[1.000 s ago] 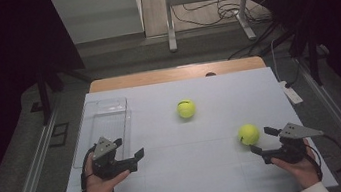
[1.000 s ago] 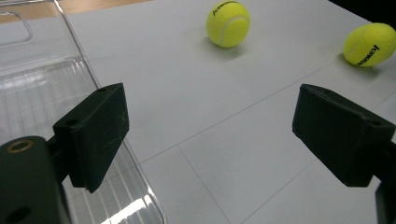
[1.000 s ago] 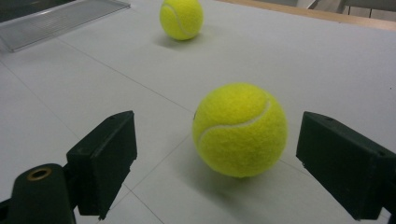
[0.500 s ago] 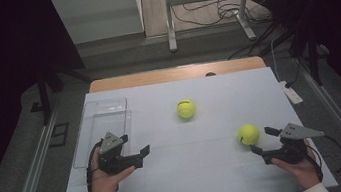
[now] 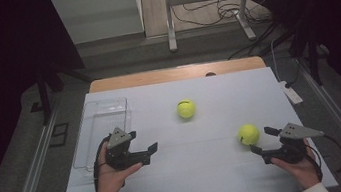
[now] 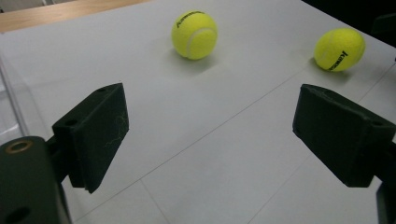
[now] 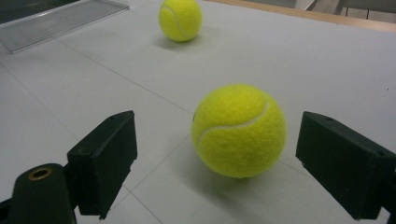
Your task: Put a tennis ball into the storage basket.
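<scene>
White table [image 5: 191,184], two tennis balls on it, well apart. I have the left gripper [image 5: 152,150] low over the near-left part of the table, held in the person's left hand [image 5: 111,172], jaws spread wide with nothing between them; in the left gripper view both pads [image 6: 95,133] frame bare table surface, with the far tennis ball [image 6: 194,34] and the near tennis ball [image 6: 339,49] ahead of them (black lettering visible on both, too small for me to read). The right gripper [image 5: 261,140] sits at the near-right, held in the right hand [image 5: 297,166], jaws also wide apart and holding nothing. The near tennis ball [image 5: 248,134] lies just ahead of its jaw tips; in the right gripper view that ball [image 7: 239,130] rests on the table ahead of the two pads, touching neither, and sits closer to the right-side pad. The far tennis ball [image 5: 186,108] lies near table centre. A clear plastic tray [image 5: 94,137] lies along the left edge, just behind the left gripper, looking empty.
</scene>
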`<state>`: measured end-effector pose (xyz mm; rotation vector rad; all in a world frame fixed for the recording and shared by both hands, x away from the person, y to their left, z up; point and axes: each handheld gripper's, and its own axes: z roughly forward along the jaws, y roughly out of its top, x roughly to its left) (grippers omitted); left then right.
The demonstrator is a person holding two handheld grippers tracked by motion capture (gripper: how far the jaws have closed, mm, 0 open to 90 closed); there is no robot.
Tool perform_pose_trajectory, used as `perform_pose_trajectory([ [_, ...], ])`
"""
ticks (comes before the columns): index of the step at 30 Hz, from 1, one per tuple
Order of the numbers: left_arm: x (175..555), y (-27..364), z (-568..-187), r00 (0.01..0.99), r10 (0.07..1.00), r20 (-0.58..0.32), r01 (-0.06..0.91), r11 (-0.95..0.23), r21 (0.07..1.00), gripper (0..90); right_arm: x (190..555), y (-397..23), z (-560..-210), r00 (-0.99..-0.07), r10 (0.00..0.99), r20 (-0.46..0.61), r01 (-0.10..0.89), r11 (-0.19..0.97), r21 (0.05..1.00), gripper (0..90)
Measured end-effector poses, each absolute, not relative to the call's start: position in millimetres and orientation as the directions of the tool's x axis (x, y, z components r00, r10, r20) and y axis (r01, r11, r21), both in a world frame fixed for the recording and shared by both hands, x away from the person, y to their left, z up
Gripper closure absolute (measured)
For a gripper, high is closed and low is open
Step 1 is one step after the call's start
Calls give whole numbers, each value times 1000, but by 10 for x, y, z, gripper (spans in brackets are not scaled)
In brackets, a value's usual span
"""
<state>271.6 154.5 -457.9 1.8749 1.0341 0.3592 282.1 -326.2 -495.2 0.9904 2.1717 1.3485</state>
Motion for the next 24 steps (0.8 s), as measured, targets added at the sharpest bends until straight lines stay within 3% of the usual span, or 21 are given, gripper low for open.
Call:
perform_pose_trajectory([
  [17,2819,1397,-4519,624,768,-146,490,-239,838,115,2818,-3266,-4952,-670,742,32,357,284,890,133],
  [24,2873,1341,-4515,634,749,-192,508,-216,834,115,2822,-3265,-4955,-670,742,34,360,285,888,133],
])
